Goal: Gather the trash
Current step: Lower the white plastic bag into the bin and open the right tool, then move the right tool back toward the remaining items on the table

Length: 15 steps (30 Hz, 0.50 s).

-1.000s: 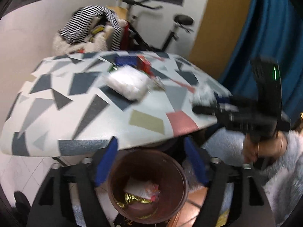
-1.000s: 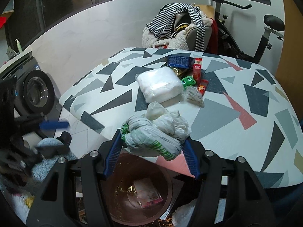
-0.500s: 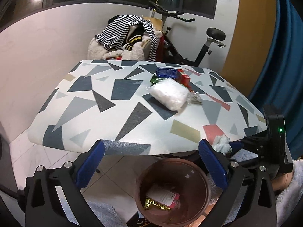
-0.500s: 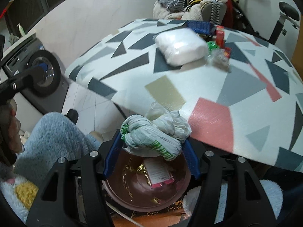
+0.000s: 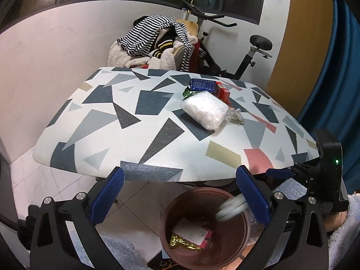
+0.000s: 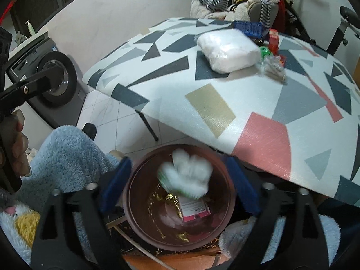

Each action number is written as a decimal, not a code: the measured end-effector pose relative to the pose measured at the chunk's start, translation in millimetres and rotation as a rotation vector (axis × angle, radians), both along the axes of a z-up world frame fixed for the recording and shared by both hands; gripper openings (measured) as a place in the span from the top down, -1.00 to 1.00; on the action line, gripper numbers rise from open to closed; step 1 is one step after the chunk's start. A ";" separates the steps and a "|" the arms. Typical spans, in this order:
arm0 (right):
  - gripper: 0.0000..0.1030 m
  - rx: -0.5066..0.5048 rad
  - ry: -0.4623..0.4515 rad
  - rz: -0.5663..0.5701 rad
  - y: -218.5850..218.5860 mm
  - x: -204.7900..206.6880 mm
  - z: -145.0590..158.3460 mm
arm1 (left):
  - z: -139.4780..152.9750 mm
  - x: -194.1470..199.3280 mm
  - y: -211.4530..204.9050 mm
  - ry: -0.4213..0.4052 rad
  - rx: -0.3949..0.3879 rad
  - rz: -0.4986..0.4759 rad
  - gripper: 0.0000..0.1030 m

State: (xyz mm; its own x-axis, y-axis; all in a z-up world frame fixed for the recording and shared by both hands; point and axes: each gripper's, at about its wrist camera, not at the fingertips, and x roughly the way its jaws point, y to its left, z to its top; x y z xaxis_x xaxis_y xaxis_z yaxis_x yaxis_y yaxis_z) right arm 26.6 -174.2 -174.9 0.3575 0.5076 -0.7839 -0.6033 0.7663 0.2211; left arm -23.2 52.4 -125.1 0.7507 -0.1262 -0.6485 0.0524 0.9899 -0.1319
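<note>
Room: white wall (image 5: 51, 51) behind, dark windows above it, blue curtain (image 5: 337, 72) at right, pale tiled floor (image 6: 112, 114). Exercise bike (image 5: 227, 51) against the wall; beside it a chair heaped with a black-and-white striped garment (image 5: 148, 36) and fleecy cream clothing. Front-loading washing machine (image 6: 54, 78) at left in the right wrist view.

Surface: table covered in white cloth printed with grey, navy, pink and tan shapes (image 5: 144, 121). On its far part, clustered: a white plastic-wrapped soft pack (image 5: 204, 110), a blue printed box (image 5: 202, 85), a red carton (image 5: 222, 93), a green wrapper, a crumpled clear wrapper (image 5: 235, 115).

Below the near table edge, on the floor: round brown plastic bin (image 6: 177, 231), holding a pink-and-white packet (image 6: 194, 209) and gold foil wrapper (image 5: 182, 243).

Crumpled white-and-green plastic bag (image 6: 186, 175): motion-blurred, in mid-air over the bin mouth, touching neither blue pad.

Right gripper (image 6: 177, 184): jaws opening, spread either side of the bag, not pressing it.

Left gripper (image 5: 180, 198): jaws wide apart, nothing between them.
</note>
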 end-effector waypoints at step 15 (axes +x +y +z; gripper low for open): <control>-0.89 -0.063 -0.063 -0.069 -27.8 39.5 11.0 | -8.0 14.2 2.8 0.030 -0.028 -0.009 -0.89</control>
